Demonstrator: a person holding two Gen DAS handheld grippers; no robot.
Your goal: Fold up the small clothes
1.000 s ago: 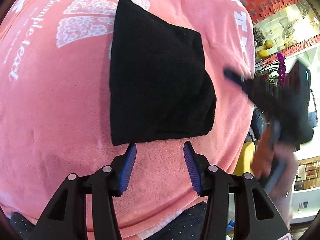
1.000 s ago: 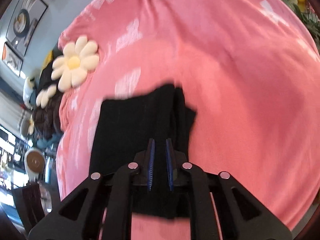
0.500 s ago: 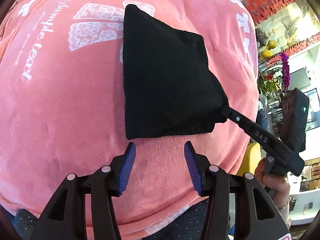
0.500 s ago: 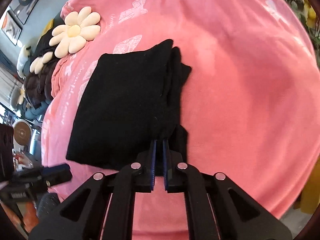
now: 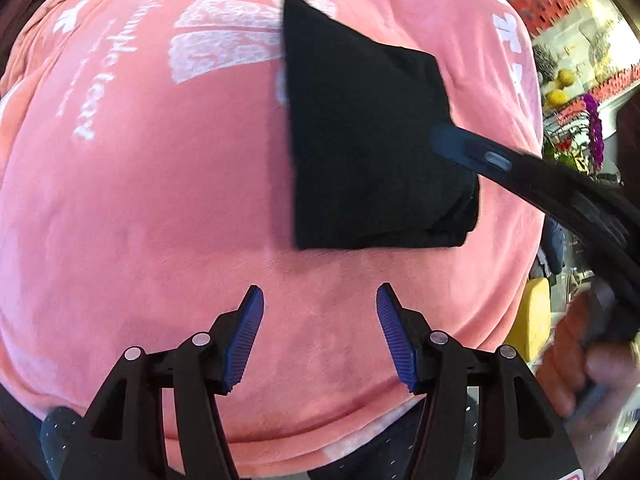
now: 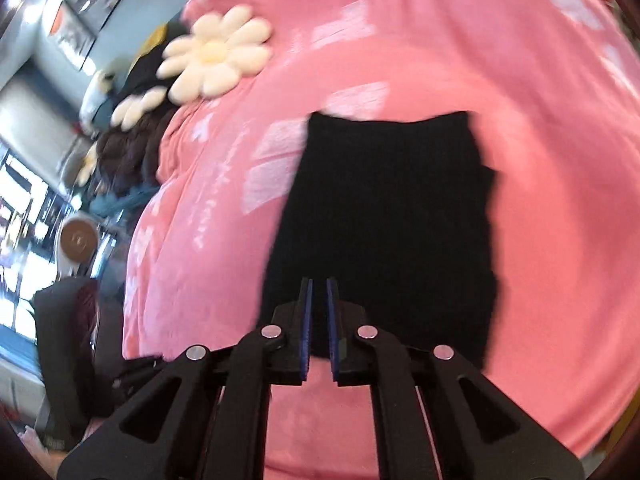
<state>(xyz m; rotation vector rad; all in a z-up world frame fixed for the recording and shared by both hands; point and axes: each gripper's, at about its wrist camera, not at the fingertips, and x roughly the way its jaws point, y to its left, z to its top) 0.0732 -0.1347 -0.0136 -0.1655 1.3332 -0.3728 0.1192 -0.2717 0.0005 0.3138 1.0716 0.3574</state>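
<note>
Left wrist: left gripper (image 5: 319, 320) spread over bare pink blanket (image 5: 140, 220); right gripper (image 6: 319, 312) pinching black cloth (image 6: 384, 220) edge.

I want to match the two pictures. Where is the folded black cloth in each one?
Left wrist view: black cloth lies upper right of centre, beyond the open left gripper.
Right wrist view: black cloth fills the centre, right gripper over its near edge.
Shared landmark: pink blanket.

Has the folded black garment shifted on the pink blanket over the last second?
Yes. The folded black garment slid rightward off the white butterfly print on the pink blanket.
</note>
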